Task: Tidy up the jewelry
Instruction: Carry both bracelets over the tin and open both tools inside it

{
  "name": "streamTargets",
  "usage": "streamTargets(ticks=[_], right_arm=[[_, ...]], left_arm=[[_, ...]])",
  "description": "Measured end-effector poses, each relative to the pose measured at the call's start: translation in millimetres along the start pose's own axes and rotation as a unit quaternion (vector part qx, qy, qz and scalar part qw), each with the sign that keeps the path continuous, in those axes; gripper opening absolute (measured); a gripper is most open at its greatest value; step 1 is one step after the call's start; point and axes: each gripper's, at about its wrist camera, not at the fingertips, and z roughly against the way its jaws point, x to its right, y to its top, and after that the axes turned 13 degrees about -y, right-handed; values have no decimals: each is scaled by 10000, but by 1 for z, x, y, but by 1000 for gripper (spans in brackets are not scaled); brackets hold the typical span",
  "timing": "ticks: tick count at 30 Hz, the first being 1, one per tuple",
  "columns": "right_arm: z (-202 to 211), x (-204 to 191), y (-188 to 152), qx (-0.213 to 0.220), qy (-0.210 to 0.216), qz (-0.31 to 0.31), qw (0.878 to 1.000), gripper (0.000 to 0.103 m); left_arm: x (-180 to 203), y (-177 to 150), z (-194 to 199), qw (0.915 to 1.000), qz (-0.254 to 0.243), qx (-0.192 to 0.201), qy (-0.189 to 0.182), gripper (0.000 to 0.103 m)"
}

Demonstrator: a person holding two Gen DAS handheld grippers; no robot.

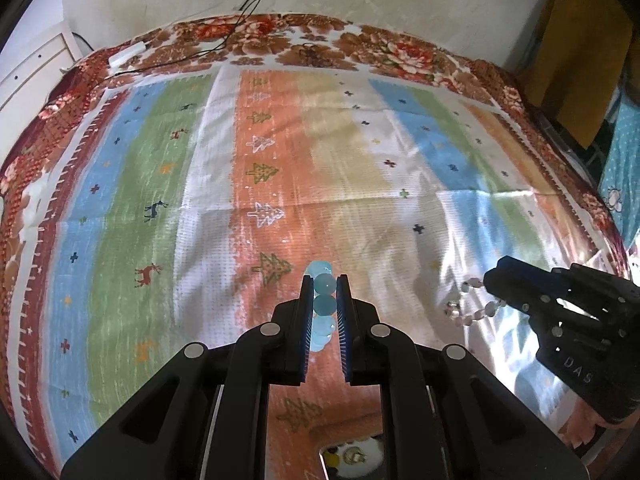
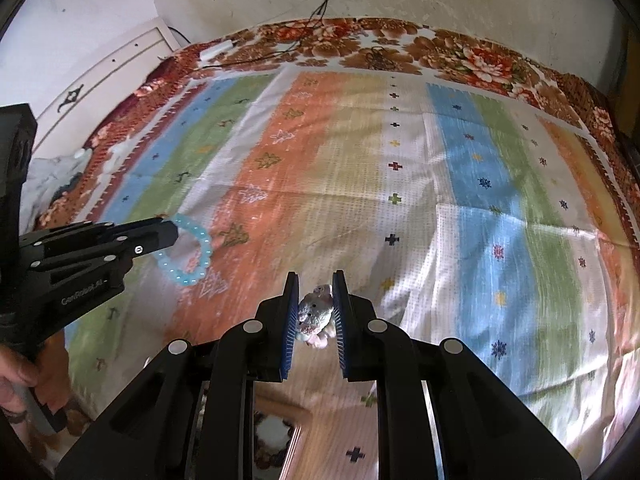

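My left gripper (image 1: pixel 324 280) is shut on a light blue bead bracelet (image 1: pixel 322 304) and holds it above the striped cloth; the bracelet's loop also shows in the right wrist view (image 2: pixel 191 254), hanging from the left gripper (image 2: pixel 172 232). My right gripper (image 2: pixel 315 280) is shut on a pink and white bead bracelet (image 2: pixel 316 314) with a pale charm. In the left wrist view the right gripper (image 1: pixel 490 282) is at the right, with the pink bracelet (image 1: pixel 474 308) dangling from its tip.
A striped cloth (image 1: pixel 260 168) with tree and deer motifs covers a floral bedspread (image 1: pixel 384 48). Black cables (image 1: pixel 224 40) and a white adapter (image 1: pixel 126 54) lie at the far edge by the wall. A jewelry box edge (image 1: pixel 348 456) shows below the left gripper.
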Motion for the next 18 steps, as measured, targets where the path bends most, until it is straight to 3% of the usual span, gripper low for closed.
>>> streamTargets(ticks=[11, 18], right_arm=[[30, -7, -12, 289, 93, 105, 9995, 18], [51, -16, -23, 467, 199, 179, 9986, 18]], left_arm=[[19, -12, 26, 9995, -151, 276, -33, 11], [34, -29, 45, 9987, -203, 409, -239, 11]])
